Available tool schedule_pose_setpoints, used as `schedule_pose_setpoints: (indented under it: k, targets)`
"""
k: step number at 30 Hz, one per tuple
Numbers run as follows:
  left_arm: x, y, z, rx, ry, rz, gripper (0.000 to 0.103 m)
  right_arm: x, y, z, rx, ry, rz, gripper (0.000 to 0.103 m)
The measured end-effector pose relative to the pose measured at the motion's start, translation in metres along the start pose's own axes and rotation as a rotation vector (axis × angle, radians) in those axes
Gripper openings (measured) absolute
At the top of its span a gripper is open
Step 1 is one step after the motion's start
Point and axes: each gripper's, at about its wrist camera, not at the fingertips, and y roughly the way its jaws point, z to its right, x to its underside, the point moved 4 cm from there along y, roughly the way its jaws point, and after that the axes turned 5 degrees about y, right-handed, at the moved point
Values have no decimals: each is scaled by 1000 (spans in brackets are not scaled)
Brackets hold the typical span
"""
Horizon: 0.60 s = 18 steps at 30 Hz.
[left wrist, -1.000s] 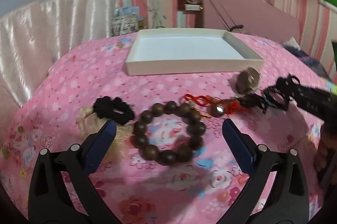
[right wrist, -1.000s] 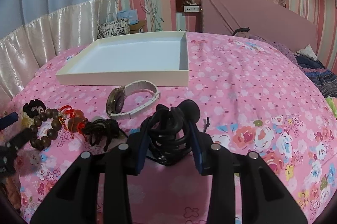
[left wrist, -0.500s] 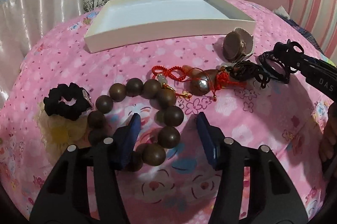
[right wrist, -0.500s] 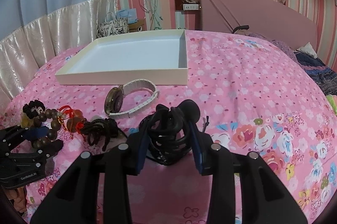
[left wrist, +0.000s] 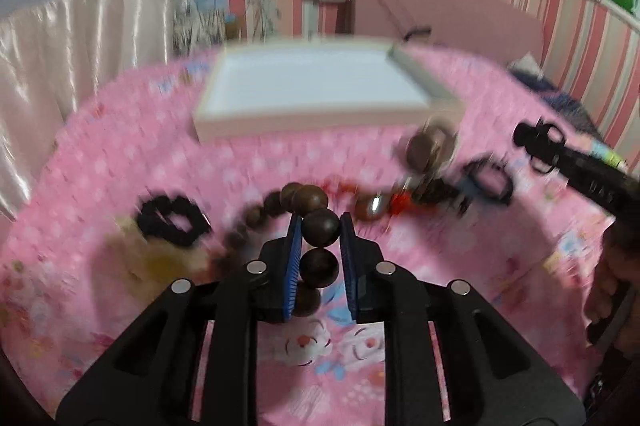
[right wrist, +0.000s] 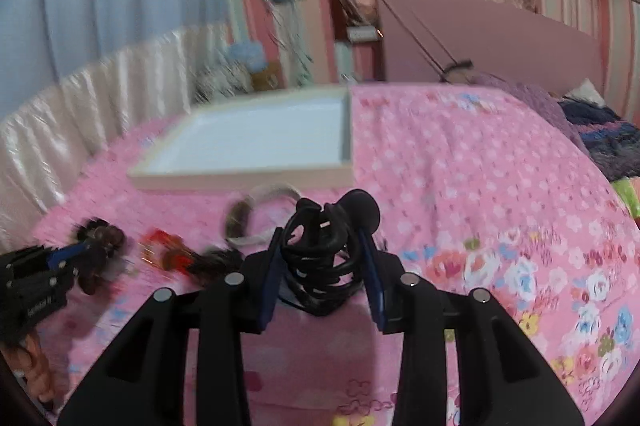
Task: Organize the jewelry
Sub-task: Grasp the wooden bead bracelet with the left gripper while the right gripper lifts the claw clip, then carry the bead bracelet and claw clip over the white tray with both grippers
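Beads of wooden bracelet (left wrist: 320, 226) pinched in just-closed left gripper (left wrist: 319, 226); black cord bundle (right wrist: 324, 250) clamped in right gripper (right wrist: 322, 246). Both short of white tray (left wrist: 320, 117), straight ahead; left nearer, probably.

Both tongs (left wrist: 319, 230) (right wrist: 323, 246) are black plastic with blue pads, silver screws and slotted arms.

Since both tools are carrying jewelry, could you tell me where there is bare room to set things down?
The white tray is bare inside. The floral bedspread right of the tray and of the right tool is free too. In front of the tray it is crowded: wristwatch, red charm, black cords, black scrunchie, and the wooden bead bracelet in the left tool.
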Motion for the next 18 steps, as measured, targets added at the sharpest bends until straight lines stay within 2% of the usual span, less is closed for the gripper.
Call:
schedule_pose_setpoints:
  k: [6, 11, 15, 18]
  targets:
    - [-51, -31, -9, 27, 20, 118, 17, -43, -30, -8, -82, -8, 109, 37]
    - [-92, -32, -10, 30, 16, 210, 17, -65, -9, -22, -111, -45, 133, 37]
    - [-118, 1, -19, 27, -27, 231, 17, -81, 16, -37, -123, -71, 142, 37]
    - [-133, 23, -40, 26, -126, 227, 17, -91, 44, -48, -115, -89, 137, 37]
